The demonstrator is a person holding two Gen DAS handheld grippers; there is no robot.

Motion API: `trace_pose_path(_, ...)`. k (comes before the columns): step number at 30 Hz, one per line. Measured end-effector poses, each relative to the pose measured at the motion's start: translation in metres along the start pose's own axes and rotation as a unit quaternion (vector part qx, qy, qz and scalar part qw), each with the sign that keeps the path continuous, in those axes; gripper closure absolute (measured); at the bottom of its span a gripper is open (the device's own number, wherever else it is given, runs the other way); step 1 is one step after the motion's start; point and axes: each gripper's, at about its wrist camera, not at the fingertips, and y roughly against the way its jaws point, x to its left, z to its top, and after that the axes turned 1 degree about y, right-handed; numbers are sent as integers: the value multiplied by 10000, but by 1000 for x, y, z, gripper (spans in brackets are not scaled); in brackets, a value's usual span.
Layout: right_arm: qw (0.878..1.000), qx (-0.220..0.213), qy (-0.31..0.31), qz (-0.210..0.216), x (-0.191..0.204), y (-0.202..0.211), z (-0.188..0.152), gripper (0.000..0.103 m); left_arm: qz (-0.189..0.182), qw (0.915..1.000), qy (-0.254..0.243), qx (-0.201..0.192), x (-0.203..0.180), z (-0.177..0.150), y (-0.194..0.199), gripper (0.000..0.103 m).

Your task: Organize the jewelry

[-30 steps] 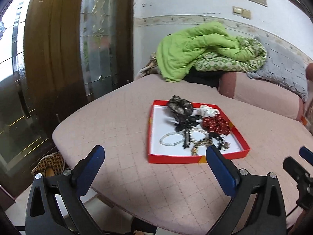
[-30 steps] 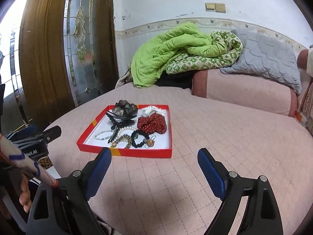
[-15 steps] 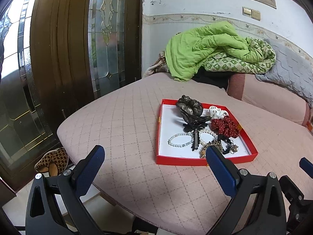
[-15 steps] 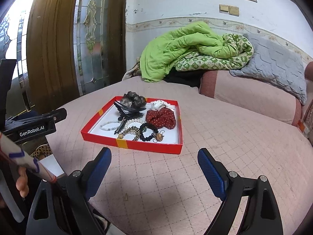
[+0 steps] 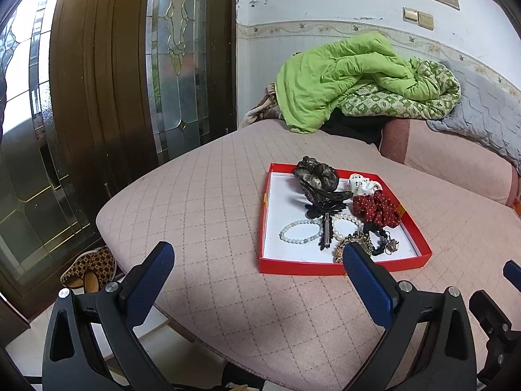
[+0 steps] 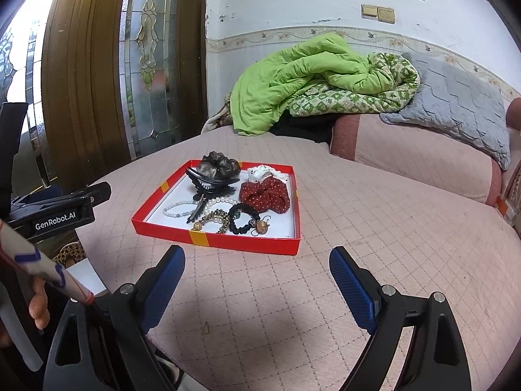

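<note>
A red tray with a white floor lies on the pink quilted bed. It also shows in the right wrist view. In it are a red dotted scrunchie, a brown scrunchie, a black claw clip, a white bead bracelet, a pearl bracelet, a gold chain bracelet and a black beaded band. My left gripper is open and empty, just before the tray's near edge. My right gripper is open and empty, short of the tray.
A green quilt and a grey pillow are piled at the bed's far end. A wooden and stained-glass door stands to the left. Slippers lie on the floor by the bed's edge.
Both grippers have moved forward toward the tray, which now looks larger and nearer. Both stay open and empty.
</note>
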Motion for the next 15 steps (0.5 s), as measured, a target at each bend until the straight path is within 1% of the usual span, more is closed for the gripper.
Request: trace_pose_path(15,10000,-3,4,-24,-1,2,1,10,8,10000,-34,37,1,1,-2,0)
